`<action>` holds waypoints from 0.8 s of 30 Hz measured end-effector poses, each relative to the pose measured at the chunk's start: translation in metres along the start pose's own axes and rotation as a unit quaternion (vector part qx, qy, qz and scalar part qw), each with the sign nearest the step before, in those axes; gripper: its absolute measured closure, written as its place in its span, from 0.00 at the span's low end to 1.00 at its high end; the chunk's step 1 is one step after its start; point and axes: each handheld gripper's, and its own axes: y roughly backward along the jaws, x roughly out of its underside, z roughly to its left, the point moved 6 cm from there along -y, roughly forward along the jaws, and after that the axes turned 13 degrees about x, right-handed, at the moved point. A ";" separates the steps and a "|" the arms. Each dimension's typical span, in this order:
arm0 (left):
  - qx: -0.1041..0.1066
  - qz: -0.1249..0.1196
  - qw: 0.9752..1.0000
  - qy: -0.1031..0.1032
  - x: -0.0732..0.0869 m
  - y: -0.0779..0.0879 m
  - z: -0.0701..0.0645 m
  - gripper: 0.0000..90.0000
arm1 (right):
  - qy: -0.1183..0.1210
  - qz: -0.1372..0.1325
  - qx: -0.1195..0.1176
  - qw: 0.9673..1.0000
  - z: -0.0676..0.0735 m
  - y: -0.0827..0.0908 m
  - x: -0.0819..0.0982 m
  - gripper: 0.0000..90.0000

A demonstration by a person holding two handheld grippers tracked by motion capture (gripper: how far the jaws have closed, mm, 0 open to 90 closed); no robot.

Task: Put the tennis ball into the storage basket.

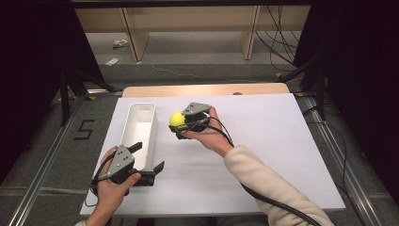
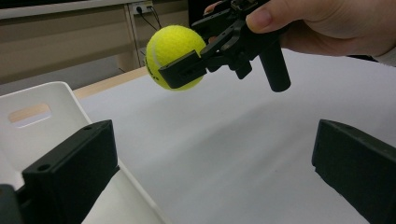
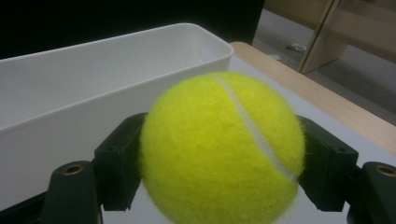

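Nearest the person, the left tongs [image 1: 149, 159] stand wide, holding nothing, straddling the near end wall of the bin [image 1: 151, 110]; in the left gripper view one jaw sits inside the bin [image 2: 56, 100] and the other over the white tabletop [image 2: 243, 140]. Farther out, the right tongs [image 1: 177, 123] grip the ball [image 1: 177, 118] from both sides, lifted clear of the tabletop [image 1: 273, 141], just beside the bin's right wall. Seen from the right tongs, the ball [image 3: 219, 149] hangs close before the bin [image 3: 93, 70].

White-topped table [image 1: 263, 141], long white bin [image 1: 140, 129] lying on it (left side)
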 end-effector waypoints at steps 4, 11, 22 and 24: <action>0.000 0.000 1.000 0.000 0.000 0.000 0.000 0.00 | 0.001 0.001 -0.002 1.000 0.001 0.000 -0.001 0.30; 0.000 0.000 1.000 0.000 0.000 0.000 0.000 0.00 | 0.002 -0.001 -0.003 1.000 0.003 -0.001 -0.002 0.30; -0.001 0.000 1.000 -0.001 0.000 0.000 0.000 0.00 | 0.004 -0.001 -0.006 1.000 0.006 -0.003 -0.006 0.30; 0.000 0.000 1.000 -0.002 0.000 0.000 0.000 0.00 | 0.004 -0.001 -0.007 1.000 0.006 -0.003 -0.007 0.30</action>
